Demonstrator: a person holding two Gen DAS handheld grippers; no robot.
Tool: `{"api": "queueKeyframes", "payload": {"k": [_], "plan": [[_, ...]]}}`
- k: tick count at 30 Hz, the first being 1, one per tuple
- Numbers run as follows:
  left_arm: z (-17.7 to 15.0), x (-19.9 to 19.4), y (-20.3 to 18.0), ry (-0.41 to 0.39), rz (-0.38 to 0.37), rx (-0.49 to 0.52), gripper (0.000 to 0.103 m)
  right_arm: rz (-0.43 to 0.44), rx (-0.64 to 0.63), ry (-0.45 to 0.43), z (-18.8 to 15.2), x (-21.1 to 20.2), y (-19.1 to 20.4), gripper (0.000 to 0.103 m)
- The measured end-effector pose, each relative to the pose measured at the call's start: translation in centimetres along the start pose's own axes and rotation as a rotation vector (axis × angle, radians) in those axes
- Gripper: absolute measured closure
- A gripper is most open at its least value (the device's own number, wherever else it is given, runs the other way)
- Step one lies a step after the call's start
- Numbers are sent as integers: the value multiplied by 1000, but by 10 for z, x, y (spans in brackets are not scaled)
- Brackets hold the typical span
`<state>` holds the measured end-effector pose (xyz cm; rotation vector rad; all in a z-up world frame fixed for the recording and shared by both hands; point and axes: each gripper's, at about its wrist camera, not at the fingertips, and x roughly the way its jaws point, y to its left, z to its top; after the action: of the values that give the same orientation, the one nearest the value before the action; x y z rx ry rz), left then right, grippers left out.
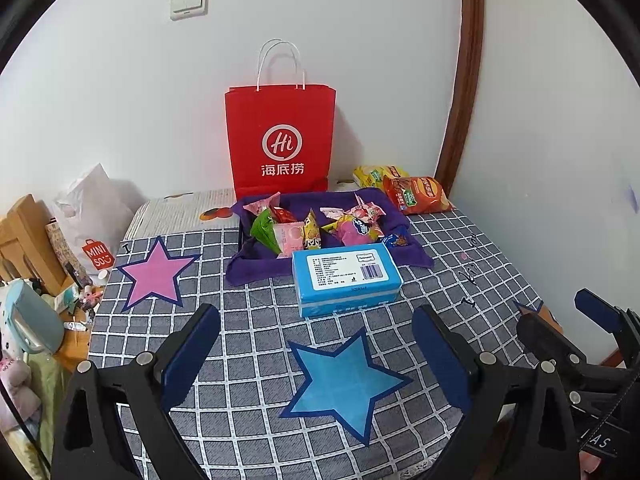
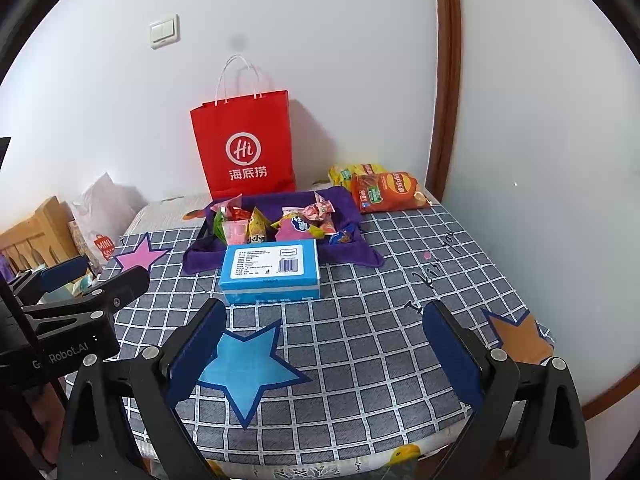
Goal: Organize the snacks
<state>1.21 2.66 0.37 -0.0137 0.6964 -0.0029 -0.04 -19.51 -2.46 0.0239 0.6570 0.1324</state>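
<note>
You are hovering both grippers, left gripper (image 1: 316, 364) and right gripper (image 2: 324, 360), spread and empty; wrapped snacks (image 1: 316, 226) are sitting in the purple-lined tray (image 1: 248, 258) at twelve o'clock, presumably gathered for sorting

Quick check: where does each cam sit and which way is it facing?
Left wrist: on the left gripper, facing the wall over the checked table; its open fingers show, right gripper at right.
Right wrist: on the right gripper, same heading; left gripper at left.
Shared: red paper bag, tray of snacks, blue box, chip bags.
</note>
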Motion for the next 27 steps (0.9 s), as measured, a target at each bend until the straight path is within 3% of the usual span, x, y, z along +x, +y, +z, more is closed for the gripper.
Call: {"api": "queueKeyframes", "payload": {"k": [27], "plan": [[1,-2,-1,-4,-3,-5,6,-2,8,-12,1,-5,1,5]]}}
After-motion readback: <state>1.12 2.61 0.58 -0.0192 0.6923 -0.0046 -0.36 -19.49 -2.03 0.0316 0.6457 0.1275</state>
